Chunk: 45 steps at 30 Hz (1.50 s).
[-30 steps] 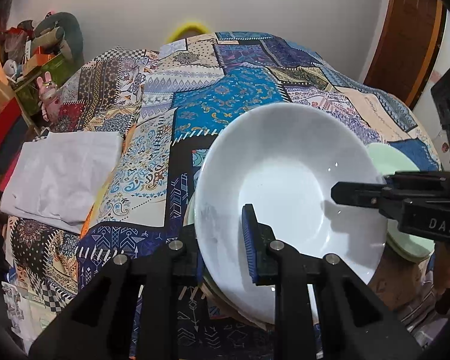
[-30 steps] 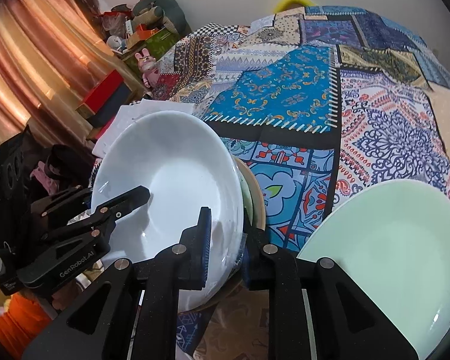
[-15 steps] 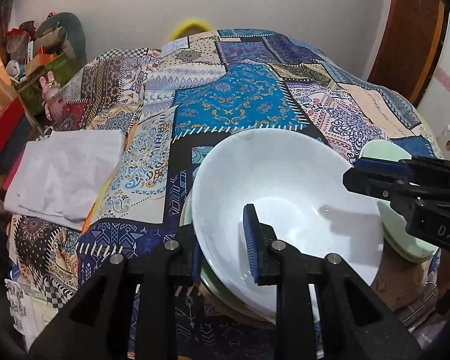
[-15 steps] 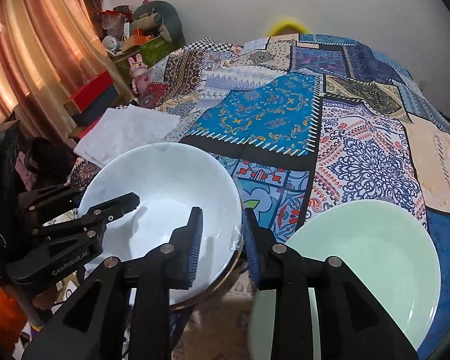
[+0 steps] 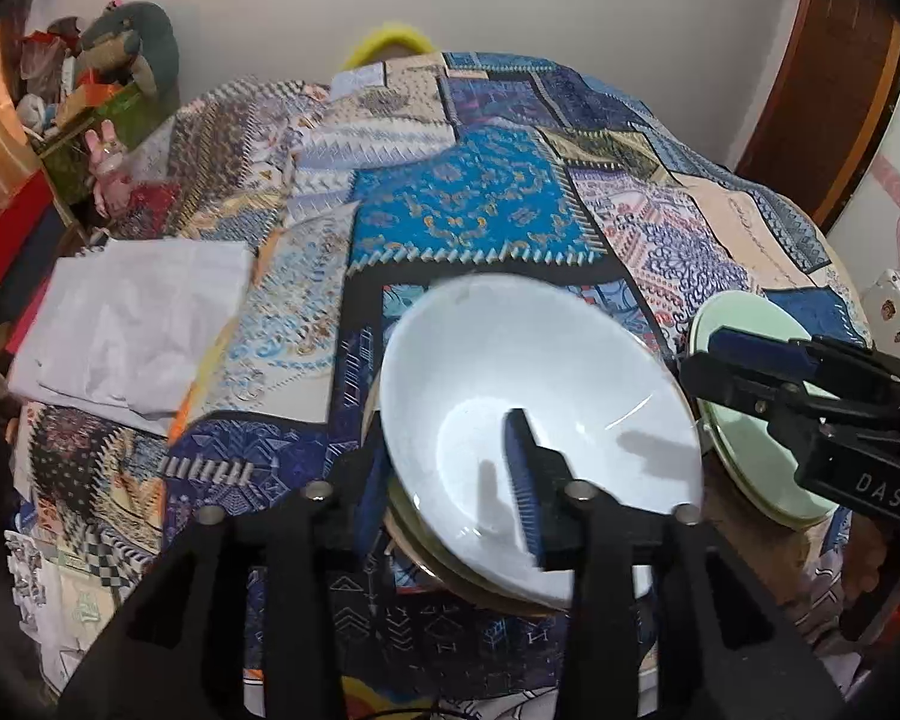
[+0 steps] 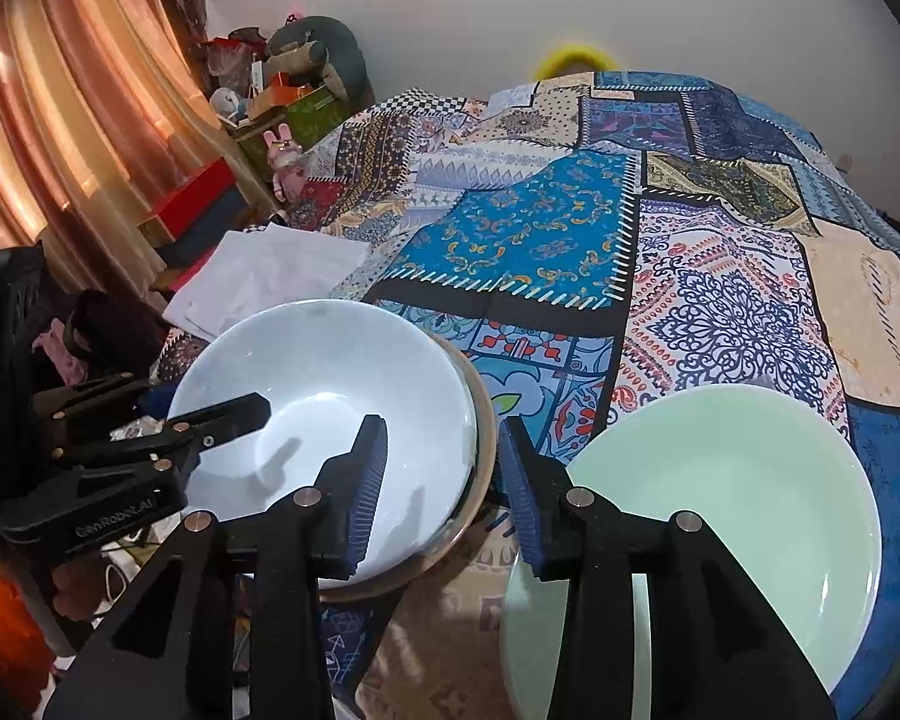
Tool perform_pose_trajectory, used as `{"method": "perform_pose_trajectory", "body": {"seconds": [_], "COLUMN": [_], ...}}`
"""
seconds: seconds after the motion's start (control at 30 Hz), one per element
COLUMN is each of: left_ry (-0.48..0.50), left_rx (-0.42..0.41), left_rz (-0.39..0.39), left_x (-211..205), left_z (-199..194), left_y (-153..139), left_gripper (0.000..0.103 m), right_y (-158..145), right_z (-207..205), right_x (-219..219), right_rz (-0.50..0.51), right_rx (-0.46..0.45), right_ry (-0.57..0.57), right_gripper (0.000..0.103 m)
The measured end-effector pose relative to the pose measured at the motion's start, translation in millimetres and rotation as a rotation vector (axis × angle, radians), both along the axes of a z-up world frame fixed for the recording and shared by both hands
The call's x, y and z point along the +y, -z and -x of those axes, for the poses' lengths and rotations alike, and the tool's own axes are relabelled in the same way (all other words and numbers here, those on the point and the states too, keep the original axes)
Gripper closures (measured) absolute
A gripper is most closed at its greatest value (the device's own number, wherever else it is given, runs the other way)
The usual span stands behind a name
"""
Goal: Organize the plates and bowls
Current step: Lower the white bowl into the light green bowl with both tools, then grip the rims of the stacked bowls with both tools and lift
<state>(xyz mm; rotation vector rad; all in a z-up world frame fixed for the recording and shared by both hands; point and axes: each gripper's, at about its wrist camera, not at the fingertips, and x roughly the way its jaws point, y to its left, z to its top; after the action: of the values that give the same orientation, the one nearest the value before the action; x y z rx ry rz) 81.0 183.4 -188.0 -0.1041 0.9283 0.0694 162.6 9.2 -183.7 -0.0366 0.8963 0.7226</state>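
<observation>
Bowl (image 6: 330,420) upright, mouth up, atop stack

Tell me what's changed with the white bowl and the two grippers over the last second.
The white bowl, held tilted by both grippers a second ago, has come down level onto the stack. The left gripper and right gripper are opening and have let go of its rim, which sits loose between their jaws. The green plate and patchwork cloth are unchanged.

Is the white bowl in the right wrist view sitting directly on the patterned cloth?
No: the white bowl rests on a stack of other dishes, whose rims show beneath its right edge.
</observation>
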Motion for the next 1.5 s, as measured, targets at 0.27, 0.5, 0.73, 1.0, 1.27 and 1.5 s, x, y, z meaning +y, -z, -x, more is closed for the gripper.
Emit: {"method": "perform_pose_trajectory", "body": {"seconds": [0.27, 0.5, 0.73, 1.0, 1.27, 1.5], "left_ry": [0.018, -0.036, -0.055, -0.060, -0.053, -0.041], "left_rx": [-0.096, -0.049, 0.013, 0.068, 0.084, 0.093], "left_rz": [-0.071, -0.032, 0.051, 0.156, 0.260, 0.290], "left_x": [-6, 9, 17, 21, 26, 28], "left_z": [14, 18, 16, 7, 0, -4], "left_y": [-29, -15, 10, 40, 53, 55], "left_gripper": [0.041, 0.039, 0.038, 0.038, 0.042, 0.053], "right_y": [-1, -2, 11, 32, 43, 46], "right_z": [3, 3, -6, -16, -24, -22], "right_x": [-5, -9, -4, 15, 25, 38], "right_rz": [-0.018, -0.012, -0.009, 0.011, 0.022, 0.092], "right_rx": [0.009, -0.003, 0.051, 0.137, 0.178, 0.156], "right_ry": [-0.009, -0.011, -0.010, -0.025, -0.021, -0.028], "right_gripper": [0.065, 0.060, 0.060, 0.060, 0.058, 0.057]}}
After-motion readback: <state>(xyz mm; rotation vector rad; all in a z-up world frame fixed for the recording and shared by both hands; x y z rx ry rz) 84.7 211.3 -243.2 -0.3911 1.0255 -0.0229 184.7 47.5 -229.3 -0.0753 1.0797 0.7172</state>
